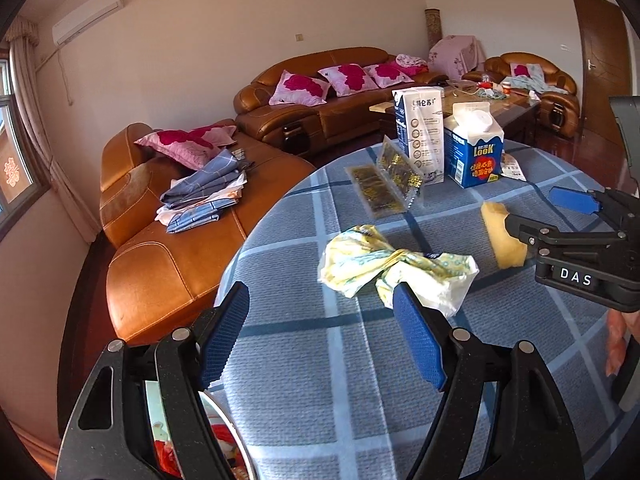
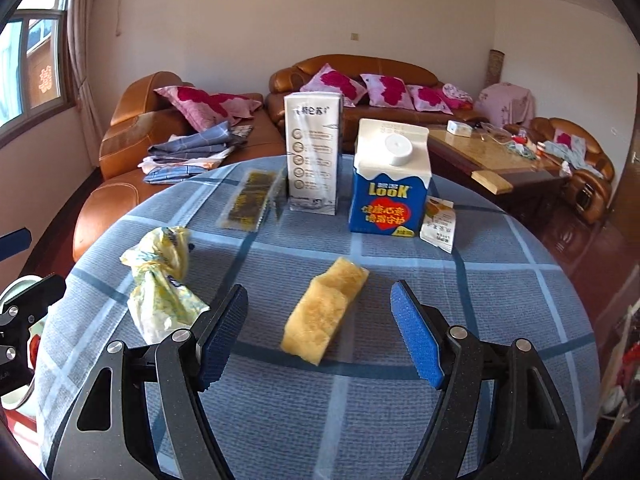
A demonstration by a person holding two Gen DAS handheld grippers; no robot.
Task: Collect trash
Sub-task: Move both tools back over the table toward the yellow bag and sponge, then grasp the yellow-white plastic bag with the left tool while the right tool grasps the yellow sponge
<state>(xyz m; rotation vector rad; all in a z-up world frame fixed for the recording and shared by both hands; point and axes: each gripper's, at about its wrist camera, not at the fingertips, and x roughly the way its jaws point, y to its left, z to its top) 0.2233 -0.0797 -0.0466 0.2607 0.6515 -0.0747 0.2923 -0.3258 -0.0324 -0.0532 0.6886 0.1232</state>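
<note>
The crumpled yellow wrapper [image 1: 394,264] lies near the middle of the desk [image 2: 520,292], and a yellow sponge-like piece [image 2: 326,312] lies just beside it. The left gripper [image 1: 322,334] hangs near the wrapper with its jaws apart and empty; the right gripper [image 2: 320,330] lines up on the yellow piece, jaws also apart. To grab well, go low and get the jaws around each thing (not on the cloth). Two cartons [image 2: 390,184] stand behind. Brown sofas [image 2: 360,76] fill the room.
</note>
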